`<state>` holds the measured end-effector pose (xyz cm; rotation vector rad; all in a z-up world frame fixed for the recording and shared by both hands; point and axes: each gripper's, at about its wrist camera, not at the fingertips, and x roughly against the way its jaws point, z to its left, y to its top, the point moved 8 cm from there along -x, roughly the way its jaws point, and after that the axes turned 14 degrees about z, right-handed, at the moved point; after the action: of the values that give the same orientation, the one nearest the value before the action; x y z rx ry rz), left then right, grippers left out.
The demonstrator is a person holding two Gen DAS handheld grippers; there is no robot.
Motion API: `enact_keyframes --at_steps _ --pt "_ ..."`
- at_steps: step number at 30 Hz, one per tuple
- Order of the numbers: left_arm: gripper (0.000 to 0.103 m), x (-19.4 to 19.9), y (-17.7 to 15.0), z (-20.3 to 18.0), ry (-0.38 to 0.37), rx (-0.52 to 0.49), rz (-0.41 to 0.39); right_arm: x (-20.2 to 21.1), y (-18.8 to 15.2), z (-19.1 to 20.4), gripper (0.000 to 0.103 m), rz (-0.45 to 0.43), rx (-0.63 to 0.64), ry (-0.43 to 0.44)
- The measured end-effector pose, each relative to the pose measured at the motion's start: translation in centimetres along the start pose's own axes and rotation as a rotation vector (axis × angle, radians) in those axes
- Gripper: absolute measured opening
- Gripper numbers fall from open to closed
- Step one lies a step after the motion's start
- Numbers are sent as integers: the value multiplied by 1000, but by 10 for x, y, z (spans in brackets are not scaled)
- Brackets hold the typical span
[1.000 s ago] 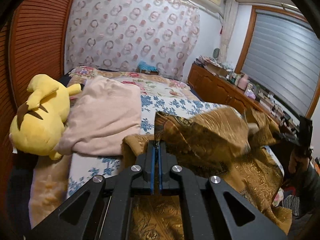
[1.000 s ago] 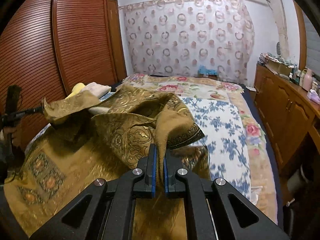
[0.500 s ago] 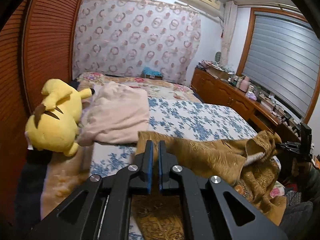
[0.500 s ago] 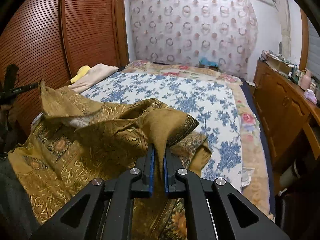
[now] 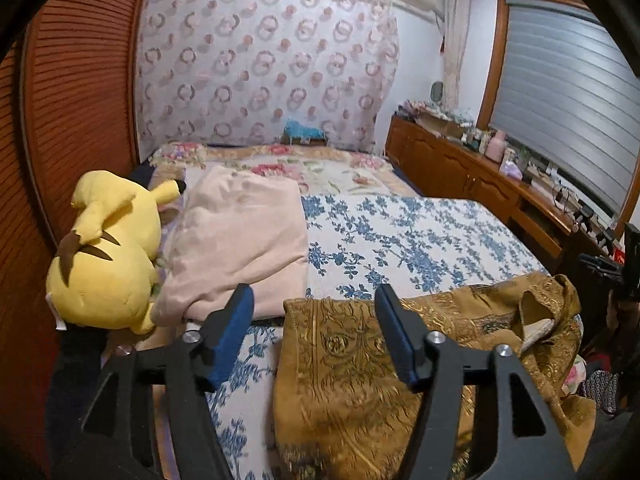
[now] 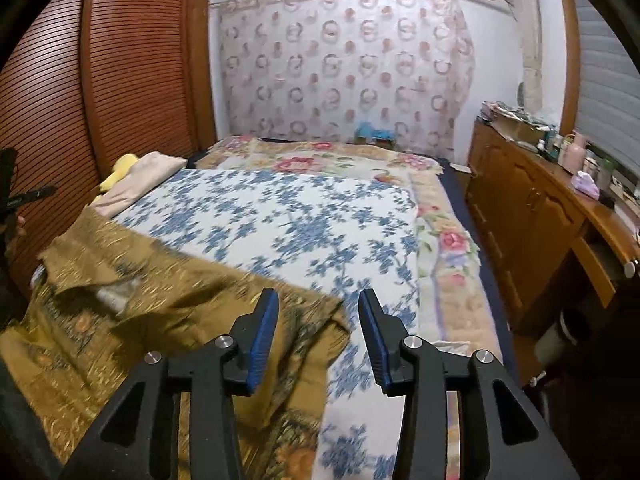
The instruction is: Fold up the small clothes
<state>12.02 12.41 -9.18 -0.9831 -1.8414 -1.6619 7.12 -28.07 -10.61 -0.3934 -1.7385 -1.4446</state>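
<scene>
Both claws, left gripper point(image 5: 314, 336) and right gripper point(image 6: 318, 336), have just been opening and hold nothing; the released gold brocade garment point(image 5: 360, 368), rumpled at lower right, may settle crooked.

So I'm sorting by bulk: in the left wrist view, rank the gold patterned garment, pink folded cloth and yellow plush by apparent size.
1. gold patterned garment, though nearness inflates it
2. pink folded cloth
3. yellow plush

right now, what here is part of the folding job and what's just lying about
In the job:
gold cloth
left hand-held gripper, open
right hand-held gripper, open

Lying about:
yellow plush
pink blanket
pink bottle
</scene>
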Motion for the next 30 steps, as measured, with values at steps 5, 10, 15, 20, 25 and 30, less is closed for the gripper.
enact_keyframes --at_steps 5,10,15,20,25,30 --pt "67 -30 14 6 44 1 60 -28 15 0 45 36 -22 11" --pt "67 -61 16 13 59 12 151 -54 23 6 45 82 -18 40" --pt "67 -80 10 18 67 18 213 -72 23 11 45 146 3 34" --pt "67 -96 -5 20 60 25 272 -85 19 2 45 203 -6 9" --pt "67 -104 -18 19 54 26 313 -91 14 -6 45 233 -25 21" --pt "67 -107 -25 18 26 38 328 -100 11 -6 54 257 -29 18"
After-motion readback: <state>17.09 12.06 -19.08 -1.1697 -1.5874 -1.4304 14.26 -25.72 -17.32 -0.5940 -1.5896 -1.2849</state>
